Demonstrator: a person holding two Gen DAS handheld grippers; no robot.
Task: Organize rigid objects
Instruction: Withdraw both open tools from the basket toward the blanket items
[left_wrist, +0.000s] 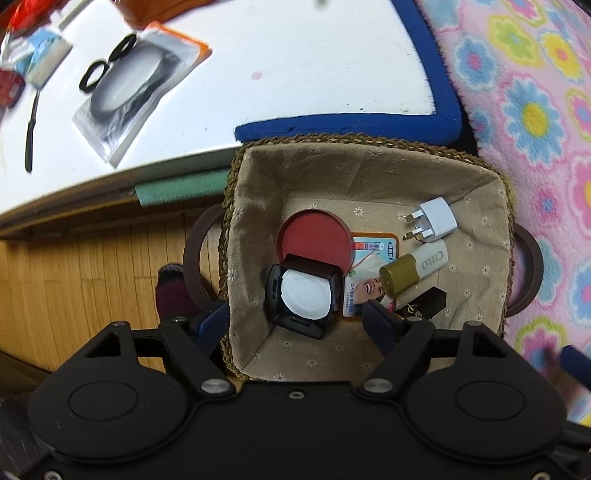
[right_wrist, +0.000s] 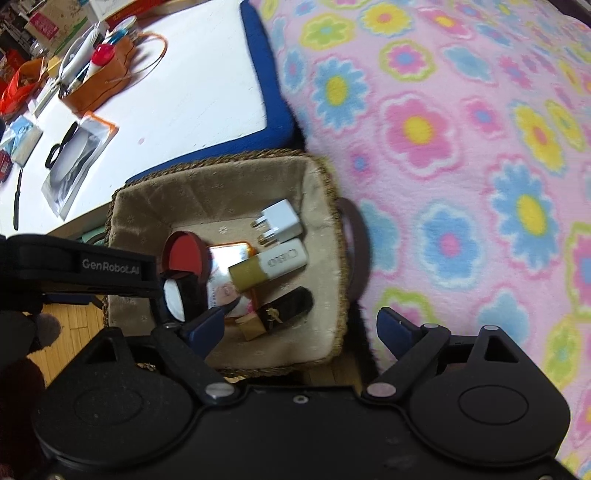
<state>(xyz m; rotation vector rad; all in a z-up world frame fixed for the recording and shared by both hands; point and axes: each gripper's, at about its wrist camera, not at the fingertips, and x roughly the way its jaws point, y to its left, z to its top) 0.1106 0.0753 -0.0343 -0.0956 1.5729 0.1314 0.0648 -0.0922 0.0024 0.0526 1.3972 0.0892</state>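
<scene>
A woven basket (left_wrist: 369, 140) lined with beige cloth stands on the floor. In it lie a red round disc (left_wrist: 314, 238), a black box with a white round pad (left_wrist: 304, 297), a printed card (left_wrist: 369, 273), a white plug adapter (left_wrist: 436, 219), a gold-capped CIELO tube (left_wrist: 417, 267) and a black oblong case (right_wrist: 291, 304). My left gripper (left_wrist: 295, 317) points straight down and is open. One finger is outside the basket's left wall and the other over the card, and the tilted black box lies below, untouched by the pads. My right gripper (right_wrist: 301, 328) hangs open and empty over the basket's right rim (right_wrist: 340, 258).
A white table with a blue edge (left_wrist: 439, 85) carries a plastic bag with black rings (left_wrist: 136, 85) and a brown pouch of pens (right_wrist: 99, 85). A pink flowered blanket (right_wrist: 461, 147) lies to the right of the basket. A person's dark red sock (left_wrist: 173, 291) rests on the wooden floor (left_wrist: 92, 258).
</scene>
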